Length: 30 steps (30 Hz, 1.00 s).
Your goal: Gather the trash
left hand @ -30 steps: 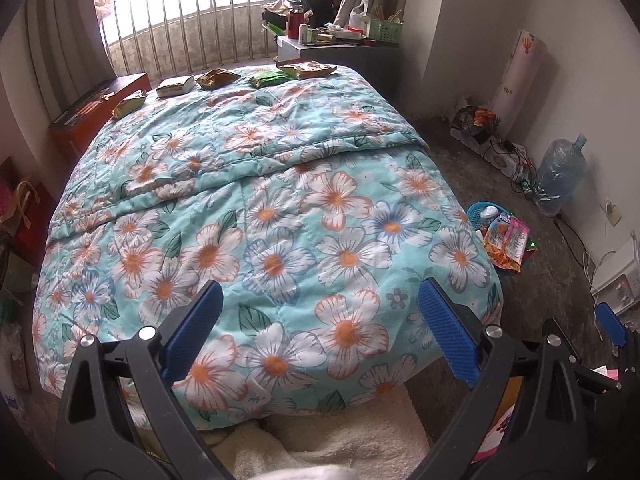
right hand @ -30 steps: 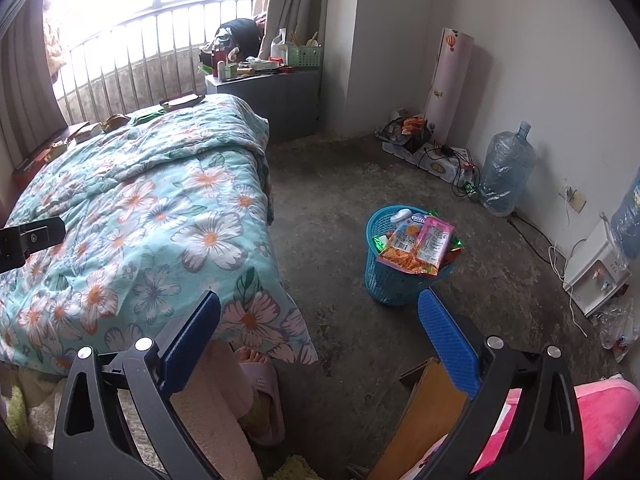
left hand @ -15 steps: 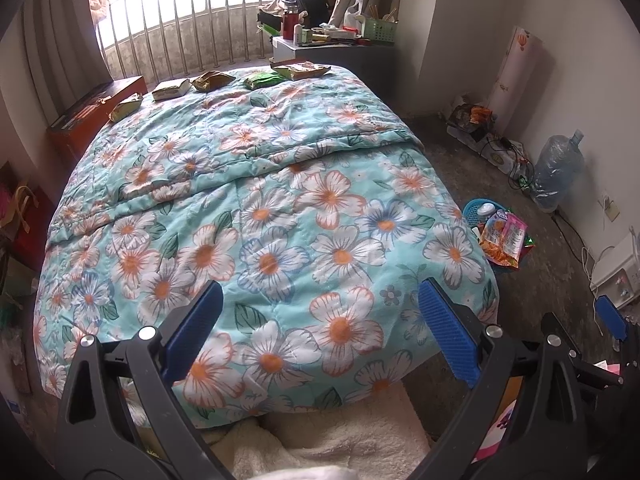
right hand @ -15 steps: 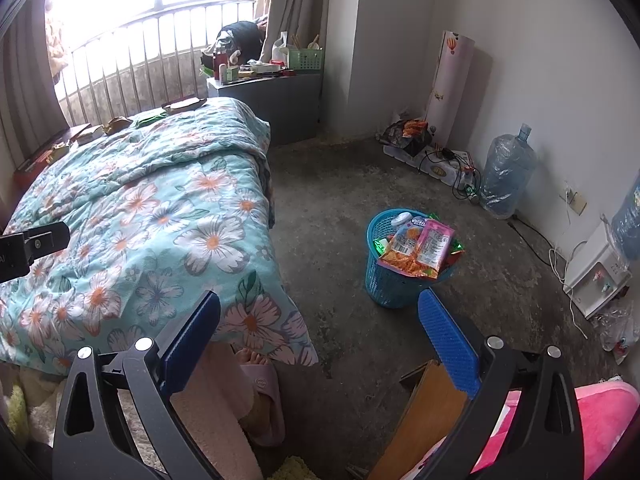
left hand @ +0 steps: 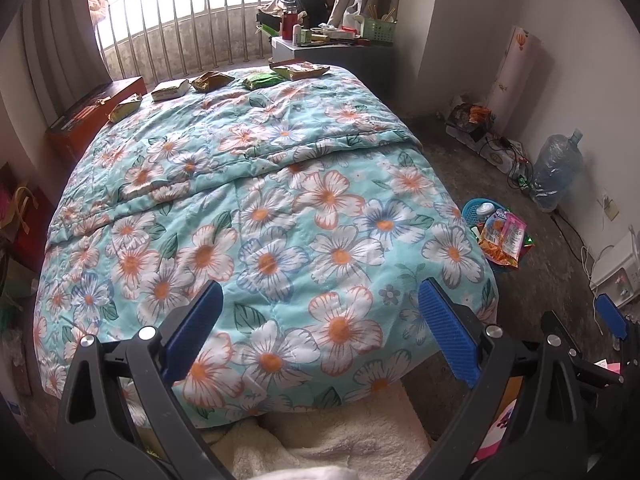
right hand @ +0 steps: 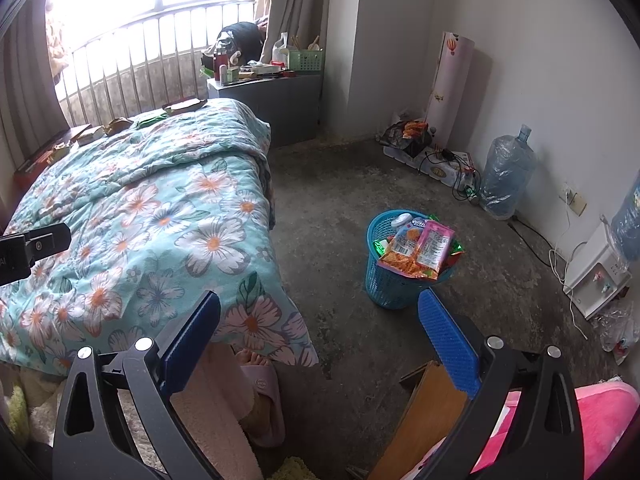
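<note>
Currently your left gripper [left hand: 316,328] and right gripper [right hand: 318,326] both gape wide, holding nothing. Snack wrappers [left hand: 212,80] line the bed's [left hand: 280,208] far edge; the blue basket [right hand: 394,284] of trash stands on the floor.

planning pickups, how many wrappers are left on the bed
5, all along the far edge: wrapper one leftmost, then two, three, four, five. More may be hidden.

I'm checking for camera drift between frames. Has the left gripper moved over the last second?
Yes, slightly. In the left wrist view the left gripper has pulled back from the bed: the quilt's near edge and the blue basket sit higher in frame.
</note>
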Each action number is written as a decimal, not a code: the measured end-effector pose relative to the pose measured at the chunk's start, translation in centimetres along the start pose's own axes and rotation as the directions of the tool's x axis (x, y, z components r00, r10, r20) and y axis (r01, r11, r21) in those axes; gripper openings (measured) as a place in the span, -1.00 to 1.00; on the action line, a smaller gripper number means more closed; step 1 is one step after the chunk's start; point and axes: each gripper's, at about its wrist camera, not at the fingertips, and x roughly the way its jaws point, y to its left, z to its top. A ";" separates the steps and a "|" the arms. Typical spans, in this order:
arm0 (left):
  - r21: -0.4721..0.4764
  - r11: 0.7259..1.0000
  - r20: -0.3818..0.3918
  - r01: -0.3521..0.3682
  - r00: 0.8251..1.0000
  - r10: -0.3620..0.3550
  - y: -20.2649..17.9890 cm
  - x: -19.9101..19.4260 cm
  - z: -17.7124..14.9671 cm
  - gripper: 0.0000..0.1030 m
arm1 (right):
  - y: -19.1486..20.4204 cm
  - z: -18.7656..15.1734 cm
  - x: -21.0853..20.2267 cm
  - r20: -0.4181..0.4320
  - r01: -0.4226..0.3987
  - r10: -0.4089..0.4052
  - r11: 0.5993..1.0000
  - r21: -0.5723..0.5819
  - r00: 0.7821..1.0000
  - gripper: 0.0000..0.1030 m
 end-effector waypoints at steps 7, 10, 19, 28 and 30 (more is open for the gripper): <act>0.000 1.000 -0.003 0.000 1.000 0.000 0.0 0.0 0.0 0.83 | 0.1 0.0 0.0 -0.001 0.000 0.000 1.000 -0.002 1.000 0.87; 0.002 1.000 -0.002 0.000 1.000 0.000 -0.1 0.0 0.0 0.83 | 0.1 0.0 0.0 0.001 -0.001 0.001 1.000 0.000 1.000 0.87; 0.000 1.000 -0.002 0.001 1.000 -0.001 -0.1 -0.1 0.0 0.83 | 0.2 0.0 0.0 0.002 -0.002 0.002 1.000 -0.002 1.000 0.87; -0.001 1.000 -0.005 0.000 1.000 0.000 0.0 -0.1 -0.1 0.83 | 0.2 0.0 -0.1 0.002 -0.007 0.007 1.000 -0.005 1.000 0.87; -0.001 1.000 -0.004 0.001 1.000 -0.001 0.0 -0.1 -0.1 0.83 | 0.2 0.0 -0.1 0.003 -0.006 0.006 1.000 -0.004 1.000 0.87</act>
